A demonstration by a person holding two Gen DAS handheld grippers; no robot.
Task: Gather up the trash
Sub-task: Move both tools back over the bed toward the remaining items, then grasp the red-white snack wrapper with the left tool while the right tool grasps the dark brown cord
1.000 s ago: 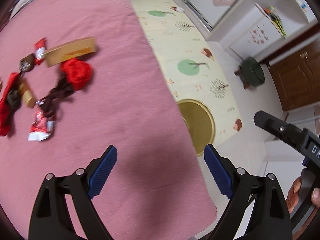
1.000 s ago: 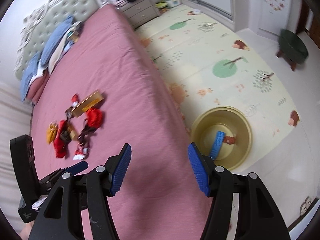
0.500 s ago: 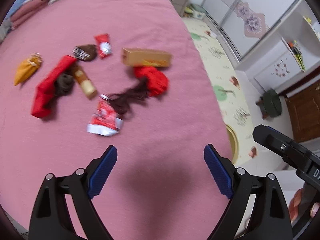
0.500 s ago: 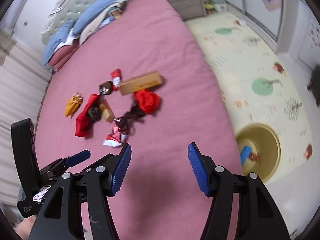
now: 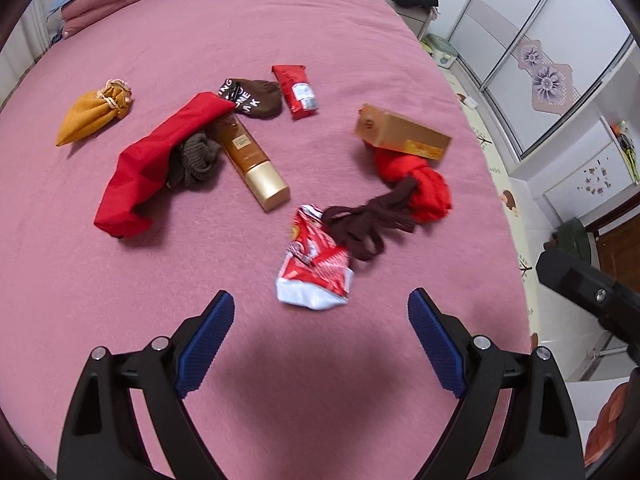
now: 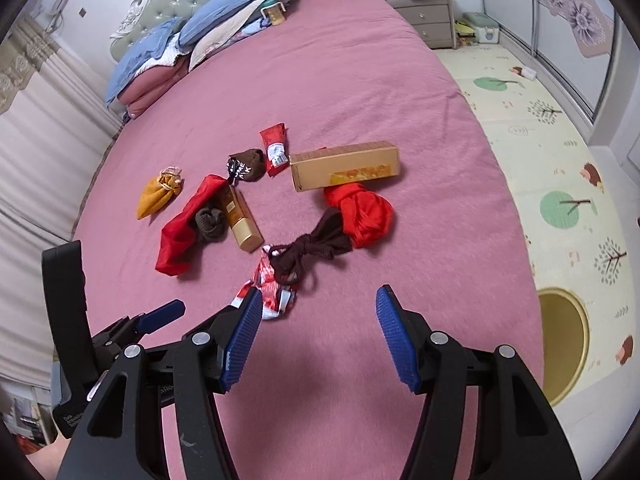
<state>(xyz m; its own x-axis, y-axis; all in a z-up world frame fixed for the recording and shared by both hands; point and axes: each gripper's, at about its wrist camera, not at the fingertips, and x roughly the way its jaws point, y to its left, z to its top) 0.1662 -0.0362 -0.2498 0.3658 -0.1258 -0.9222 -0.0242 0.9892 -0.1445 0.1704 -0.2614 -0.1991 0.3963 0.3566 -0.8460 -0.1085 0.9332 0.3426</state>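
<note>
A pile of items lies on the pink bed (image 5: pixel 160 280). Nearest is a crumpled red and white wrapper (image 5: pixel 314 268) (image 6: pixel 266 288), with a dark brown sock (image 5: pixel 368 220) (image 6: pixel 308 252) draped over its far end. Farther off lie a gold tube (image 5: pixel 252 164) (image 6: pixel 240 216), a tan cardboard box (image 5: pixel 402 136) (image 6: pixel 344 165) and a red packet (image 5: pixel 296 90) (image 6: pixel 275 148). My left gripper (image 5: pixel 320 340) hovers open just short of the wrapper, nothing between its pads. My right gripper (image 6: pixel 318 336) is open and empty too, the wrapper beside its left pad.
Red cloths (image 5: pixel 160 164) (image 5: pixel 416 184), brown socks (image 5: pixel 250 96) and an orange pouch (image 5: pixel 94 110) mix with the trash. A yellow basin (image 6: pixel 564 344) stands on the play mat (image 6: pixel 560 160) right of the bed. Pillows (image 6: pixel 192 36) lie at the headboard. The right gripper's body (image 5: pixel 588 292) shows at right.
Both views have swung left from the floor and basin onto the bed. The pile has come nearer and sits centred ahead of both grippers. Both jaws stay as wide as before.
</note>
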